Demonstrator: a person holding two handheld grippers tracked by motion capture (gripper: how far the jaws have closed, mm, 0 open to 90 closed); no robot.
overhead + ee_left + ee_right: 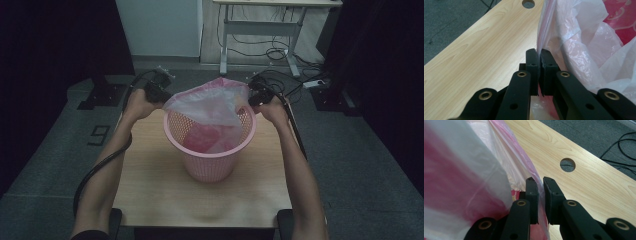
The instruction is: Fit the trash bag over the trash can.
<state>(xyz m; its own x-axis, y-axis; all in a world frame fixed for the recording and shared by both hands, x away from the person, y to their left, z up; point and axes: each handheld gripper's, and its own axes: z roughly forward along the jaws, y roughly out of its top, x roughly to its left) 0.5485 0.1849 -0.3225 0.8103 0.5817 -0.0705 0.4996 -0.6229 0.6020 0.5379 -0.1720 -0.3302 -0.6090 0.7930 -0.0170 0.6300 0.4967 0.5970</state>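
Left tool (538,60) and right tool (540,185) pinch pink bag (207,102) — no legible writing.

On the table (150,170), near its middle: basket (210,157), upright. In and above the basket: bag (212,102), its mouth stretched between left gripper (159,92) at the basket's left and right gripper (259,95) at its right, both beyond the far rim
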